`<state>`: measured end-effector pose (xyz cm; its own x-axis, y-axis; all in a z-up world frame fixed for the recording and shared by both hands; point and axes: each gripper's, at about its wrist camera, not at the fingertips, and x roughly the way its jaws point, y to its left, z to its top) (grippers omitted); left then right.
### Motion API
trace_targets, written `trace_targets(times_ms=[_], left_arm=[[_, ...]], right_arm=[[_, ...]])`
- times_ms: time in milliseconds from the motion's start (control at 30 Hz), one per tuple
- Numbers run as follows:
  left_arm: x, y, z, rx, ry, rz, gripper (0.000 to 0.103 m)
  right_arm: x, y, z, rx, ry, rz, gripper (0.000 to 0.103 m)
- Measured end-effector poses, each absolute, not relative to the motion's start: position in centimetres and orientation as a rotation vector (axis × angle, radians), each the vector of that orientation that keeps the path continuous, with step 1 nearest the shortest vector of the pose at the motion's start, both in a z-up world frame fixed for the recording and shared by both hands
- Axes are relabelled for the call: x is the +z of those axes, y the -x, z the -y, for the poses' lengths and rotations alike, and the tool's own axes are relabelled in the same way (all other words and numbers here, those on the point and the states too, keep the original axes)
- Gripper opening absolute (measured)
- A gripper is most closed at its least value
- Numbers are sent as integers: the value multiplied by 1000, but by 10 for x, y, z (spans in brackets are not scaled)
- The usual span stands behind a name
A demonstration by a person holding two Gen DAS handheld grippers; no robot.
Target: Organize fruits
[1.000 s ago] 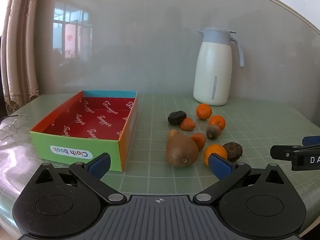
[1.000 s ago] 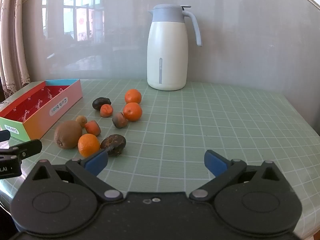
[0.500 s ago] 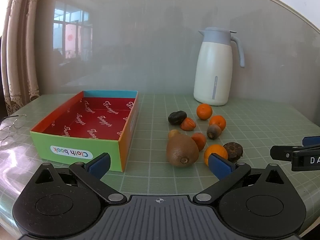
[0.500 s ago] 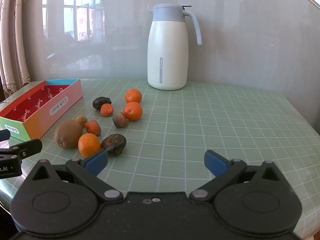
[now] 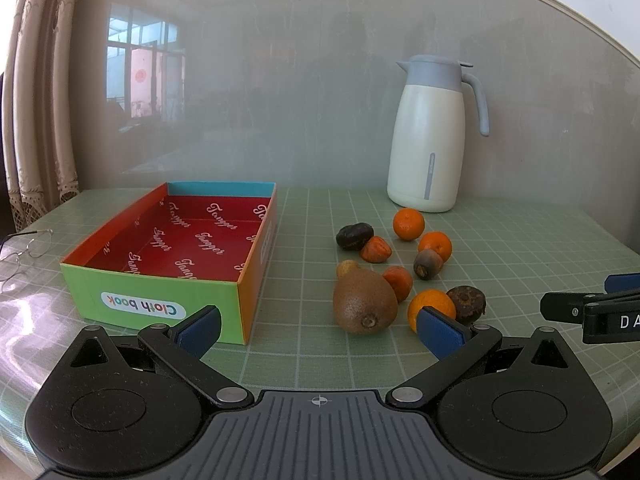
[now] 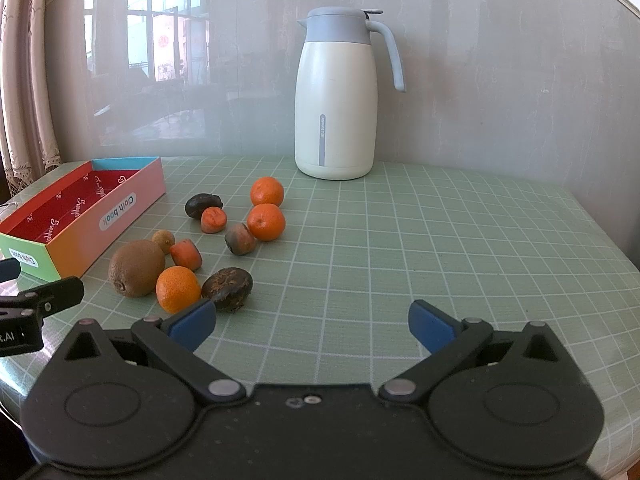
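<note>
Several fruits lie loose on the green grid mat: a brown kiwi (image 5: 365, 306) (image 6: 136, 268), a near tangerine (image 5: 430, 307) (image 6: 177, 289), a dark wrinkled fruit (image 5: 466, 300) (image 6: 227, 284), two farther tangerines (image 5: 408, 224) (image 6: 267, 191), small reddish pieces and a dark plum. An empty cardboard box (image 5: 160, 292) (image 6: 116, 208) with a red inside stands left of them. My left gripper (image 5: 318, 330) is open, just short of the kiwi and the box corner. My right gripper (image 6: 312, 326) is open over bare mat, right of the dark fruit.
A white and grey thermos jug (image 5: 430, 140) (image 6: 340, 96) stands at the back against the wall. Wire-rimmed glasses (image 5: 24, 252) lie at the far left. The table (image 6: 600, 340) edge curves round on the right. A curtain (image 5: 36, 120) hangs at the left.
</note>
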<state>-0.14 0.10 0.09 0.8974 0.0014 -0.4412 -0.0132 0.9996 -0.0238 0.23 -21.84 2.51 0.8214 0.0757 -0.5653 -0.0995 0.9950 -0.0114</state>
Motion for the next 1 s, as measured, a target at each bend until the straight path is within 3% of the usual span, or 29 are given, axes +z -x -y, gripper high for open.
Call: trace_targets(times_ms=[1000], left_arm=[[1,1,-1,9,26,-455,103]], right_arm=[[24,-2,219,93,45,-601,103]])
